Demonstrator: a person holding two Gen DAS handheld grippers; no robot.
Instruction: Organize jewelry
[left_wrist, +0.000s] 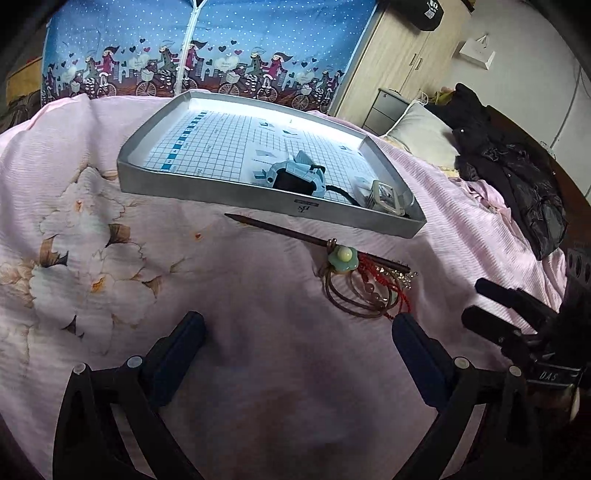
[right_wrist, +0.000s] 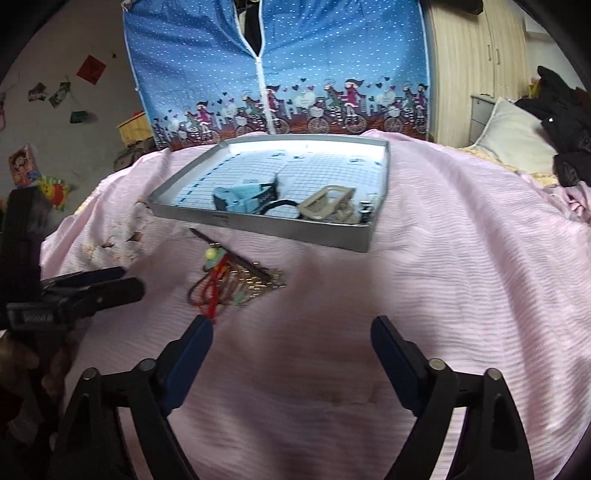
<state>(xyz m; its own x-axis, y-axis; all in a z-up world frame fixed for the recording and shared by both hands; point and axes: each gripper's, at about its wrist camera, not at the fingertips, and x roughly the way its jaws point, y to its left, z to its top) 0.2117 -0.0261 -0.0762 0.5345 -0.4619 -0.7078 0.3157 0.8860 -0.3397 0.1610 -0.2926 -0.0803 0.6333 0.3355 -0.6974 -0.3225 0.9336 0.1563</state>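
We held the left gripper (left_wrist: 295, 332) low over the pink bedspread (left_wrist: 258, 369), its jaws spread wide and empty. Ahead and to the left of its fingers lay the printed flower pattern (left_wrist: 85, 258) on the cloth. Straight ahead stood the silver tray (left_wrist: 207, 192), lined with a blue grid sheet; a small logo on its near wall was too small for us to read. Inside the tray, near the front, we saw a pale blue hair claw (left_wrist: 295, 175), a black hair tie (left_wrist: 341, 194) and a beige clip (left_wrist: 386, 199). Between the tray and the left gripper's right finger lay the untidy jewelry pile (left_wrist: 369, 280): a dark wooden hair stick (left_wrist: 277, 230) just beside the tray's near wall, a green flower ornament (left_wrist: 343, 258), brown hair bands and a red beaded cord, all touching one another.

To the right we held the right gripper (right_wrist: 291, 332), likewise spread wide and holding nothing. The pile lay just ahead of its left finger (right_wrist: 195, 343), with the red cord (right_wrist: 212, 295) reaching almost to that fingertip. In the left wrist view, the right gripper's body carried white lettering that read "DAS" (left_wrist: 548, 376).
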